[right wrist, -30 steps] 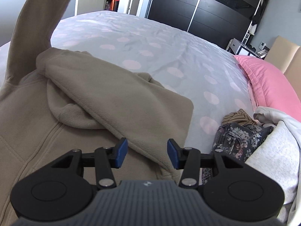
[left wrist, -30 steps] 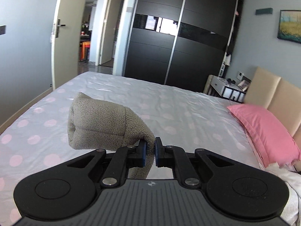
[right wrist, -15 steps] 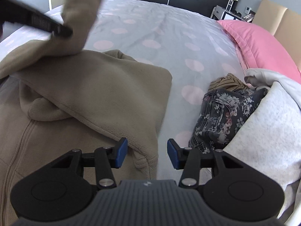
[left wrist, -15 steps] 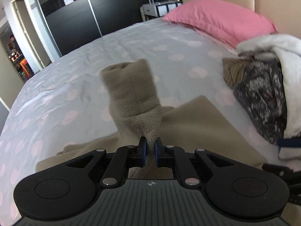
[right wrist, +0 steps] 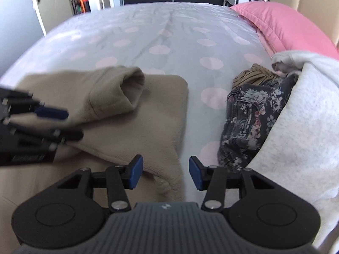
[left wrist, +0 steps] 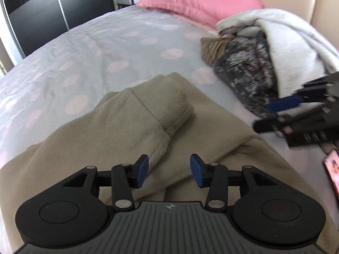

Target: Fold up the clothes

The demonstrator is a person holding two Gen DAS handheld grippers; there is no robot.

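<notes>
Left tongs (left wrist: 169,171) just opened, blue pads apart, nothing pinched; sleeve (left wrist: 148,114) lying loose beneath and ahead of them, cuff end pointing toward the far side of the bed (left wrist: 89,48). Right tongs (right wrist: 166,173) apart too, empty, hovering over the right edge of the fleece (right wrist: 161,122). Fleece spread flat on the near part of the dotted cover, sleeve folded across the top of its body, cuff open and rounded. Just right of the fleece, apart from it, a heap of clothes: floral dark garment (right wrist: 252,122), a brown striped piece (right wrist: 254,74) behind it, a white-grey garment (right wrist: 300,114) draped over both. Pink pillow (right wrist: 281,23) at the headboard beyond the heap. Dark wardrobe (left wrist: 38,19) past the far edge of the bed.
</notes>
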